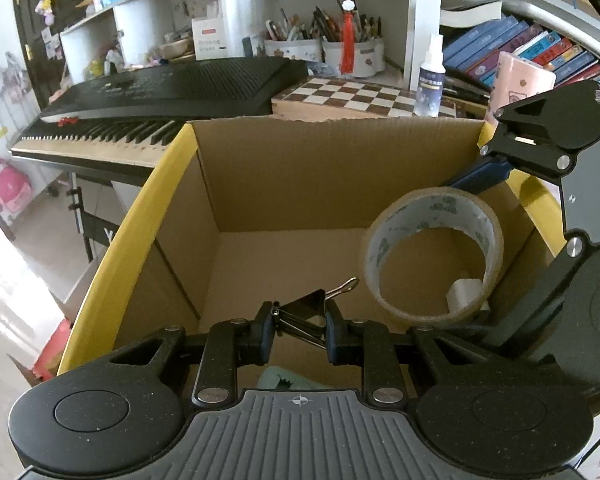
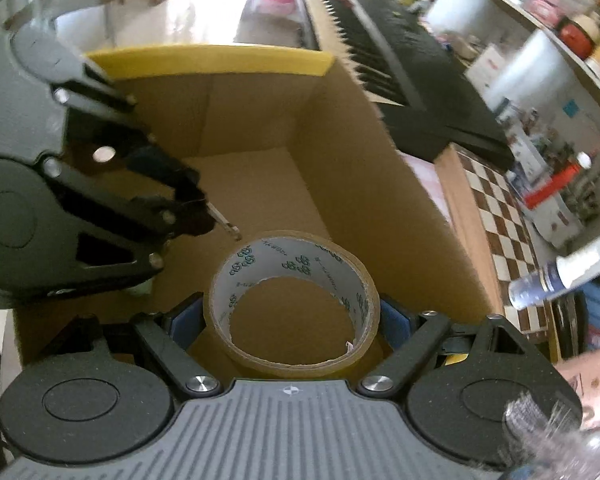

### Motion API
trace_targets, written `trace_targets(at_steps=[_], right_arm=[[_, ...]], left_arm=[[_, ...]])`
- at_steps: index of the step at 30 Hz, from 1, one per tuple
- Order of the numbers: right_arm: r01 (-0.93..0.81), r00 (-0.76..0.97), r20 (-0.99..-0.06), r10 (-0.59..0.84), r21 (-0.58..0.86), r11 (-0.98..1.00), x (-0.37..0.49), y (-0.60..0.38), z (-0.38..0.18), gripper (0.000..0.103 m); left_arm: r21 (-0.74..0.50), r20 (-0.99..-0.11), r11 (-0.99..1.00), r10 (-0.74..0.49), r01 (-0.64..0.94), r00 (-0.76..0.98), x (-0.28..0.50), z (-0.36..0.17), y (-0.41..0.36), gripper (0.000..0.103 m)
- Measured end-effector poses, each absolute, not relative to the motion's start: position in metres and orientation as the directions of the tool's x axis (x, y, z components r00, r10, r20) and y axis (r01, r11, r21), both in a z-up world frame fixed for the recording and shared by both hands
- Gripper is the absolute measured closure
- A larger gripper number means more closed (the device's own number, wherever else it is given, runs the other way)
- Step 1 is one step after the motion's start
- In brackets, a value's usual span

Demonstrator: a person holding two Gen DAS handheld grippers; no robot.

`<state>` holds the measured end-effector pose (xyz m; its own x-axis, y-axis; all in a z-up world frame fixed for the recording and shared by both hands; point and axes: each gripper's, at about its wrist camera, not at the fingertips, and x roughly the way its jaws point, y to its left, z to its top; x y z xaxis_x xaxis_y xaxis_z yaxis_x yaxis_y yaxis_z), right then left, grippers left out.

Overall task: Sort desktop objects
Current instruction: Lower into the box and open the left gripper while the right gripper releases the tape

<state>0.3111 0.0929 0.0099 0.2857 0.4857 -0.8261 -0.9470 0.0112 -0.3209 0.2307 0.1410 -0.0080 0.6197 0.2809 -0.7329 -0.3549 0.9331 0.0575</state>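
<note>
My left gripper (image 1: 298, 330) is shut on a black binder clip (image 1: 306, 314) and holds it over the open cardboard box (image 1: 284, 168). My right gripper (image 2: 292, 320) is shut on a roll of clear brown tape (image 2: 296, 300) and holds it over the same box (image 2: 340, 140). In the left wrist view the tape roll (image 1: 432, 256) hangs at the right with the right gripper behind it. In the right wrist view the left gripper (image 2: 196, 212) is at the left, the clip's silver handle sticking out. A pale green object (image 1: 278, 378) lies in the box below the left gripper.
The box has yellow flaps (image 1: 140, 216). Behind it are a black keyboard piano (image 1: 160, 92), a chessboard (image 1: 360, 98), a spray bottle (image 1: 430, 76), a pink roll (image 1: 520, 84), pen holders and books on shelves.
</note>
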Motion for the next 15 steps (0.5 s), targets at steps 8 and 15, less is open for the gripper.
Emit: trace_targets(at_steps=[8,15], right_arm=[[-0.95,0.258,-0.85,0.459,-0.309,-0.04,0.306,0.097,0.005,0.016],[-0.94,0.277,-0.848,0.451,-0.337,-0.057,0.3,0.098,0.003,0.015]], left_arm=[[0.075,-0.726,0.933,0.292,-0.351,0.622,0.229,-0.007,0.139,0.079],[0.118,-0.68,0.937,0.318,-0.33,0.661,0.224,0.003,0.13,0.073]])
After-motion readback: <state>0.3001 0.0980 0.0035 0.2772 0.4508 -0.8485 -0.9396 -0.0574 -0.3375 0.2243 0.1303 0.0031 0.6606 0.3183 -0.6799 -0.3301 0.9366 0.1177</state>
